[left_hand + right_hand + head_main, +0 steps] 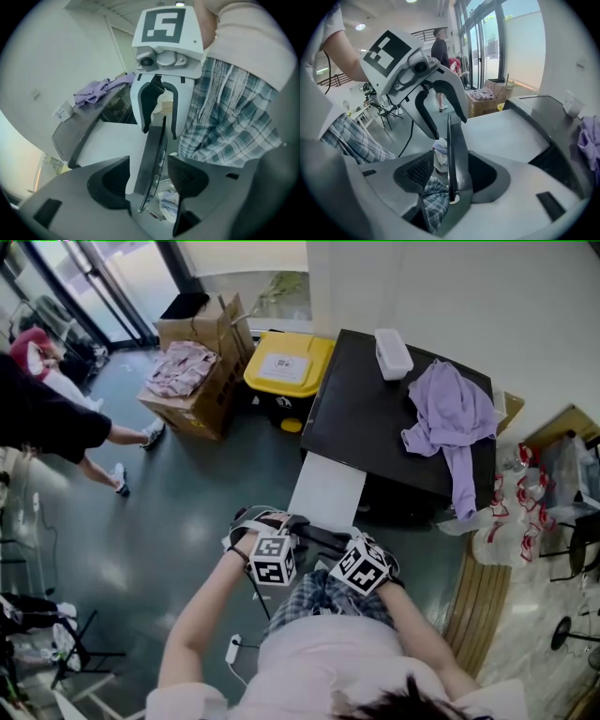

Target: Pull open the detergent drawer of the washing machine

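Washing machine [375, 418] stands dark-topped; its detergent drawer [328, 491] juts well out toward the person, so the pull looks essentially done. Left gripper [150, 178] and right gripper [452, 174] straddle the drawer's dark front plate [154, 140], jaws spread, pads not pressing on it. Only backing away seems left.

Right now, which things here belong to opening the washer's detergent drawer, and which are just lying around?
Job in hand:
washing machine; left gripper; right gripper; dark panel, edge-on between their open jaws. The drawer itself I can't make out.

Lying about:
purple garment and white container on the machine's top; cardboard box of clothes; yellow-lidded bin.
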